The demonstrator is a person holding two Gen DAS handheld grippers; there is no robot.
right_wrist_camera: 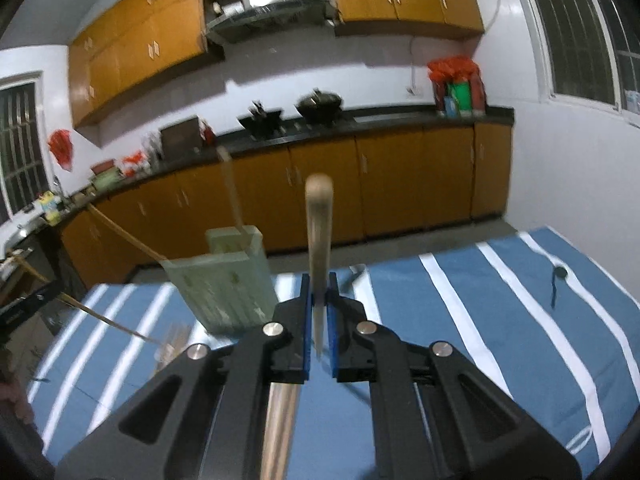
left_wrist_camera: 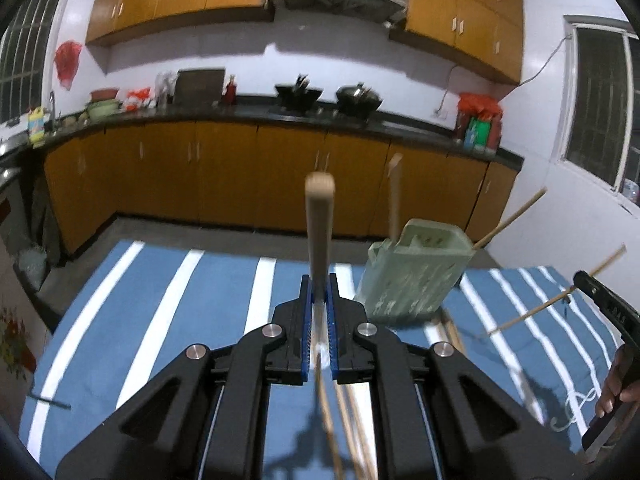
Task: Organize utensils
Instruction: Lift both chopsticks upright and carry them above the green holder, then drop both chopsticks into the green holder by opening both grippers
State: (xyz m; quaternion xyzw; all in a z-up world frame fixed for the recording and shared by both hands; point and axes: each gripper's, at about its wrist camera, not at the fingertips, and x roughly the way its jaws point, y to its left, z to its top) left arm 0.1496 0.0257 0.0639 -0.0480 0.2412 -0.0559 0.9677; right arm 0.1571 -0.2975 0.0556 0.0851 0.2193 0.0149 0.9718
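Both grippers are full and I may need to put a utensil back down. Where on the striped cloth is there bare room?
The striped cloth lies bare right of the green holder, up to a small black item near its far right edge. Left of the holder is bare too. It is crowded in front of the holder, where loose chopsticks lie.

So I've got a flat, pale wooden utensil handle with a squared-off tip (left_wrist_camera: 319,216) pinched upright in my left gripper (left_wrist_camera: 319,292), and a rounder beige wooden handle (right_wrist_camera: 318,220) clamped the same way in my right gripper (right_wrist_camera: 319,292). Both are blurry, so I can't tell what kind of utensil either one is. The pale green perforated plastic utensil holder (left_wrist_camera: 414,276) stands on the blue and white striped cloth, leaning a bit, with one flat wooden stick (left_wrist_camera: 394,196) poking straight up out of it and a thin bamboo chopstick (left_wrist_camera: 510,218) slanting out its side.
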